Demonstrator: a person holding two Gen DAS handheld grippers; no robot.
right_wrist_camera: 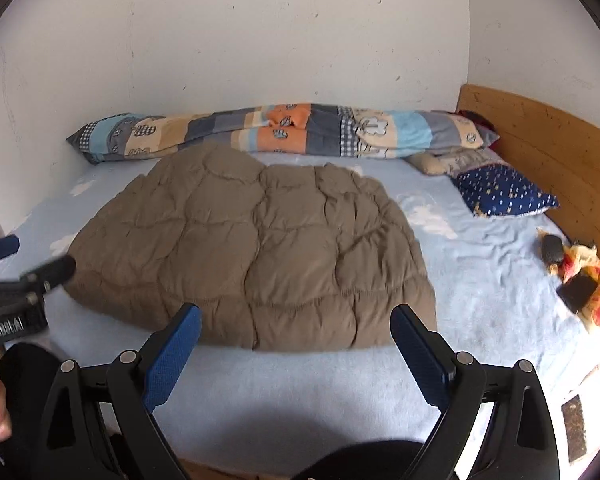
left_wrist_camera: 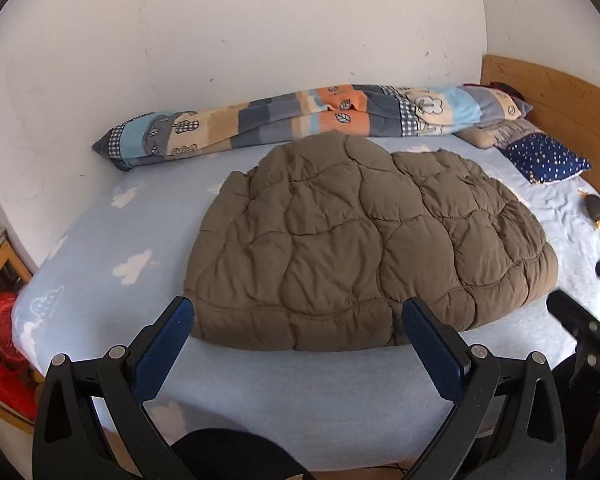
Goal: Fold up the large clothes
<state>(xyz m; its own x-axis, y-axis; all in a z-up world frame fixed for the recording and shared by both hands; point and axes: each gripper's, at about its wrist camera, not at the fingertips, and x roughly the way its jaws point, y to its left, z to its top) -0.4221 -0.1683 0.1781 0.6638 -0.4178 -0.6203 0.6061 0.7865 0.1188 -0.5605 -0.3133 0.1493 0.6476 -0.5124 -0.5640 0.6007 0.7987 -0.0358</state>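
A bed point(left_wrist_camera: 100, 240) with a pale blue cloud-print sheet is filling the middle and lower part of both views, with a white wall point(left_wrist_camera: 220, 40) rising behind it across the top of the frame. A brown quilted garment point(left_wrist_camera: 364, 240), folded into a broad rounded slab, is lying flat on the sheet at the centre of the left wrist view; in the right wrist view it is sitting centre-left point(right_wrist_camera: 252, 252). A rolled patchwork blanket point(left_wrist_camera: 300, 116) is stretching along the wall just above the garment, its near edge almost touching the garment's top. A wooden headboard point(left_wrist_camera: 560, 112) is curving down the right edge of the frame. A navy dotted pillow point(left_wrist_camera: 548, 158) is resting at the upper right, near the headboard. A small orange and yellow bundle of cloth with dark objects on it point(right_wrist_camera: 588, 280) is lying at the right edge of the right wrist view.

The left gripper point(left_wrist_camera: 298, 320) is hanging at the bottom centre of its view, its jaws spread wide and holding nothing, the blue pads point(left_wrist_camera: 164, 344) framing the garment's near edge. The right gripper point(right_wrist_camera: 296, 326) is hanging likewise, jaws wide apart and empty, just in front of the garment's near edge.
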